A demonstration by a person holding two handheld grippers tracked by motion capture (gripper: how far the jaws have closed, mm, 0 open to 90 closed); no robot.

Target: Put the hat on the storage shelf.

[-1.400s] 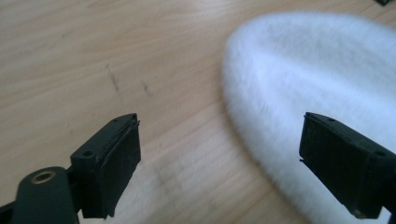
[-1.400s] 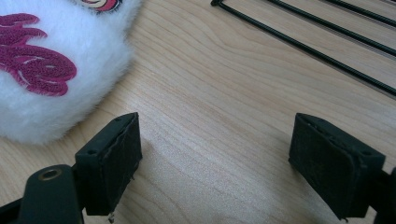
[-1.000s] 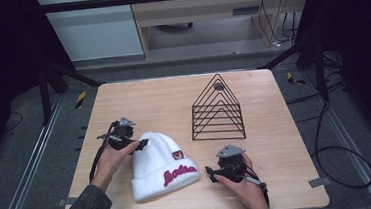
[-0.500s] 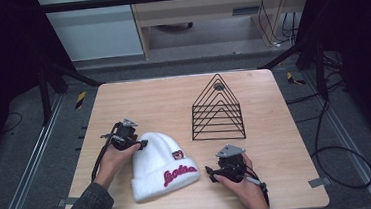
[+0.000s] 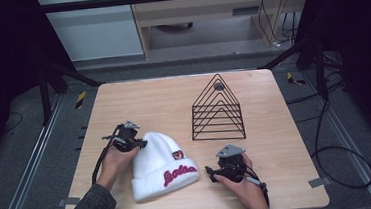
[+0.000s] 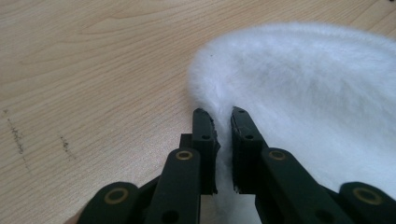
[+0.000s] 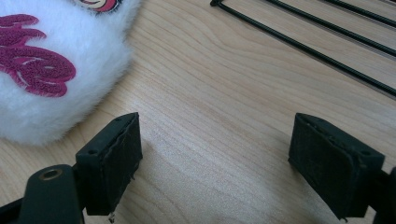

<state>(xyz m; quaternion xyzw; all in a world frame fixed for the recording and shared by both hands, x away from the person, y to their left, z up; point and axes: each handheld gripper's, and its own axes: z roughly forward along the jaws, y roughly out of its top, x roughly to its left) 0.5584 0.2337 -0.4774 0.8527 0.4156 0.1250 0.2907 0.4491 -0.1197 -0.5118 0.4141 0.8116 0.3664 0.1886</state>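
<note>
Wooden surface (image 5: 163, 101) is carrying everything. Black wire rack (image 5: 217, 109) is standing toward the far right. White fuzzy beanie (image 5: 159, 165) with red script is lying flat near my edge, between my two hands. My left claw (image 6: 220, 126) has just been closing and is now pinching a fold of fabric at the beanie's crown edge. My right claw (image 7: 215, 140) is resting on the wood just beside the beanie's cuff, gaping wide, gripping nothing.
</note>
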